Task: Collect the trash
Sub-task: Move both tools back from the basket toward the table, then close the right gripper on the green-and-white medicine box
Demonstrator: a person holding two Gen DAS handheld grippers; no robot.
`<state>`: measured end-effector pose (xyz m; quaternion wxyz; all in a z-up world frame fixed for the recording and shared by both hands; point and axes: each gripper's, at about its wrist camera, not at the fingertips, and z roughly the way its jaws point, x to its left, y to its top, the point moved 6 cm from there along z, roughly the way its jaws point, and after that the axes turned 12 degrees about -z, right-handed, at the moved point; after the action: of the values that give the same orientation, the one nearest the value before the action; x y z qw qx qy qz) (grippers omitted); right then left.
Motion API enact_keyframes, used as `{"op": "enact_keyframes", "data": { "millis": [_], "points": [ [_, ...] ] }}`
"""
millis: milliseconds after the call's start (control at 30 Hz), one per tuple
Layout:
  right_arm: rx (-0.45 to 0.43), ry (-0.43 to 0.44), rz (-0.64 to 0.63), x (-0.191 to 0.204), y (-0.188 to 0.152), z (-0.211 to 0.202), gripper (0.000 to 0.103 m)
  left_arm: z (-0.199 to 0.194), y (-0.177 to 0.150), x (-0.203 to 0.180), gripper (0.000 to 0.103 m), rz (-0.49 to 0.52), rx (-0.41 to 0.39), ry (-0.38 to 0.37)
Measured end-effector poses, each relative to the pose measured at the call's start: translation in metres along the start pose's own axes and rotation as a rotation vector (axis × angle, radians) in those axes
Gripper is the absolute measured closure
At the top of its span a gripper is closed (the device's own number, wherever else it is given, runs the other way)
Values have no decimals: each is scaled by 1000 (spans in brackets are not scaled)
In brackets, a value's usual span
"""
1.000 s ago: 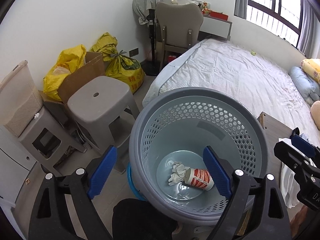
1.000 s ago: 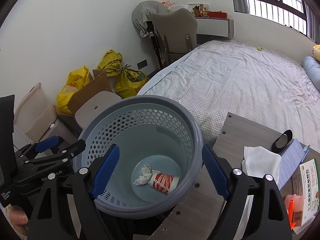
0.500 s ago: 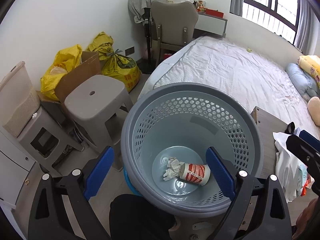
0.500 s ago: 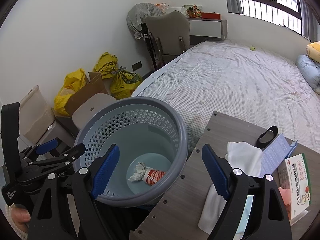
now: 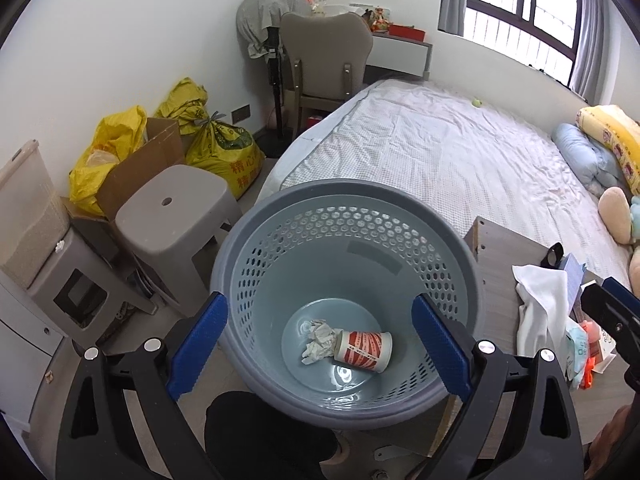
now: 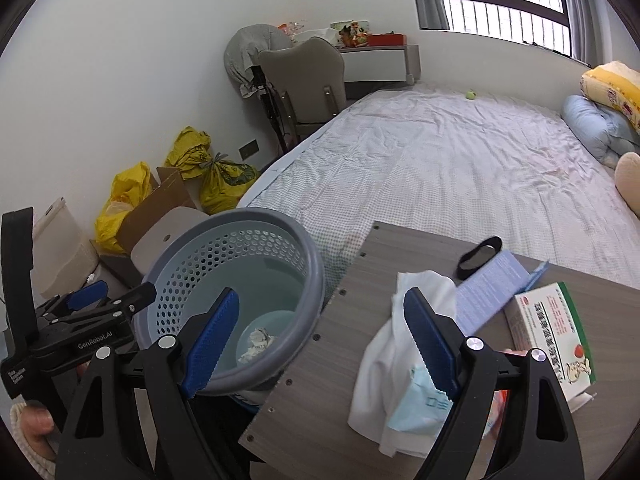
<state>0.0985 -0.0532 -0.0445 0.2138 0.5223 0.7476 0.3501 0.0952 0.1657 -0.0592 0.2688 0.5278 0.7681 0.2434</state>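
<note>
the right gripper (image 6: 320, 340) hangs with its jaws wide and nothing between them, its right finger above a white cloth (image 6: 394, 360) and a light blue face mask (image 6: 418, 408) on a grey wooden table (image 6: 328, 360). the left gripper (image 5: 318, 344), also spread wide and empty, looks down into a grey perforated bin (image 5: 348, 248) standing just beside the table's edge. a crumpled tissue (image 5: 318, 340) and a red-and-white paper cup (image 5: 364, 350) lie touching on the bin's floor. a medicine box (image 6: 554, 336) and a blue leaflet (image 6: 490, 288) sit on the table; a bed (image 6: 440, 168) stretches beyond it.
</note>
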Motion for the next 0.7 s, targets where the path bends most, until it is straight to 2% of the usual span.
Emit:
{"op": "enact_keyframes", "data": {
  "millis": [233, 700],
  "points": [
    [3, -26, 53, -36, -24, -16, 22, -6, -10, -33, 11, 44, 7, -11],
    [50, -170, 175, -146, -91, -45, 22, -8, -43, -112, 11, 147, 34, -53]
  ]
}}
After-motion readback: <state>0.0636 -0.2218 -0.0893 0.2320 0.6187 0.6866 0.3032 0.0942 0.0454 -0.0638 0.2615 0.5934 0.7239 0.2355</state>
